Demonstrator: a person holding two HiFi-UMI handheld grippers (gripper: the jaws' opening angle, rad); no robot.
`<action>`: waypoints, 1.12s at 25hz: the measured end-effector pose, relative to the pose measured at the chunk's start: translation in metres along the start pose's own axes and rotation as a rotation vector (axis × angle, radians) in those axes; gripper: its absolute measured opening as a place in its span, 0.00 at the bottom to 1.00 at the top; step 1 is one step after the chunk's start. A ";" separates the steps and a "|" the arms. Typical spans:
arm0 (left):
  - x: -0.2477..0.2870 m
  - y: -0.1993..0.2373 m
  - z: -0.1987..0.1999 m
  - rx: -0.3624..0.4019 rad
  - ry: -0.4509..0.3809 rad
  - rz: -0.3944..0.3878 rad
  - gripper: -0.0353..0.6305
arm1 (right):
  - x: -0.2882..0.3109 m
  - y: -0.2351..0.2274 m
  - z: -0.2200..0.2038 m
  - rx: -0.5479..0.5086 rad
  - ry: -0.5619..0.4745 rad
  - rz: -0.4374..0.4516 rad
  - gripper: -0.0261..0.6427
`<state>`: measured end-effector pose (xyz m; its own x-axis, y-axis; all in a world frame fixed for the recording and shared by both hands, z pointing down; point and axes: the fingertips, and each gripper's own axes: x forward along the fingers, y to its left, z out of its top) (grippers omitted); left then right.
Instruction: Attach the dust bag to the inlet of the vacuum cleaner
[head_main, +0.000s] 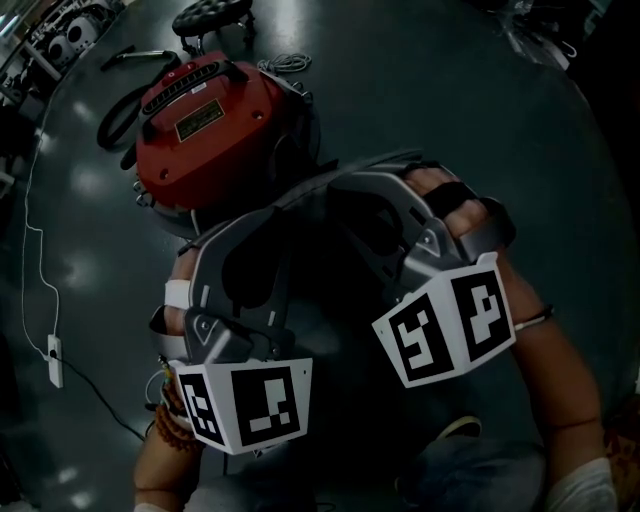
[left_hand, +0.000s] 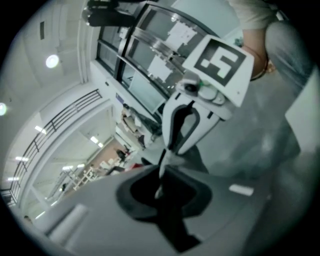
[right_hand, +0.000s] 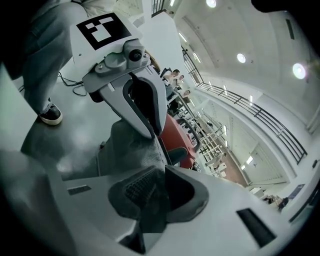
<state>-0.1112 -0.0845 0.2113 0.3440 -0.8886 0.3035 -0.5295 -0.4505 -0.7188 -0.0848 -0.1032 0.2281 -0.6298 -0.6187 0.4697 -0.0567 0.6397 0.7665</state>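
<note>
The red vacuum cleaner (head_main: 210, 130) stands on the dark floor at the upper left of the head view; its red body (right_hand: 177, 135) also shows behind the bag in the right gripper view. The grey fabric dust bag (right_hand: 127, 145) hangs between the two grippers, whose tips meet near the cleaner's near side. My left gripper (head_main: 290, 205) is shut on a thin edge of the bag (left_hand: 162, 167). Facing it, my right gripper (head_main: 345, 185) is shut on the bag's fabric, which fills its jaws (right_hand: 157, 192). Most of the bag is hidden under the grippers in the head view.
A black hose (head_main: 125, 110) lies left of the cleaner. A white cable runs to a power strip (head_main: 54, 360) at the far left. A black wheeled stool (head_main: 212, 15) stands behind the cleaner. The person's shoe (right_hand: 50, 115) is on the floor close by.
</note>
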 end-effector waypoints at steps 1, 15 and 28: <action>-0.001 0.001 0.000 -0.001 -0.004 0.009 0.11 | 0.000 0.001 0.000 0.013 -0.006 0.003 0.13; -0.007 0.008 -0.002 -0.042 -0.006 0.032 0.06 | 0.000 0.002 0.008 0.068 -0.041 0.004 0.06; -0.005 0.008 -0.001 -0.037 0.006 0.029 0.06 | -0.002 0.000 0.008 0.069 -0.040 -0.001 0.06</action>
<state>-0.1179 -0.0838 0.2043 0.3236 -0.9017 0.2868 -0.5675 -0.4275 -0.7037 -0.0899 -0.0976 0.2236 -0.6602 -0.6015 0.4498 -0.1098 0.6697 0.7345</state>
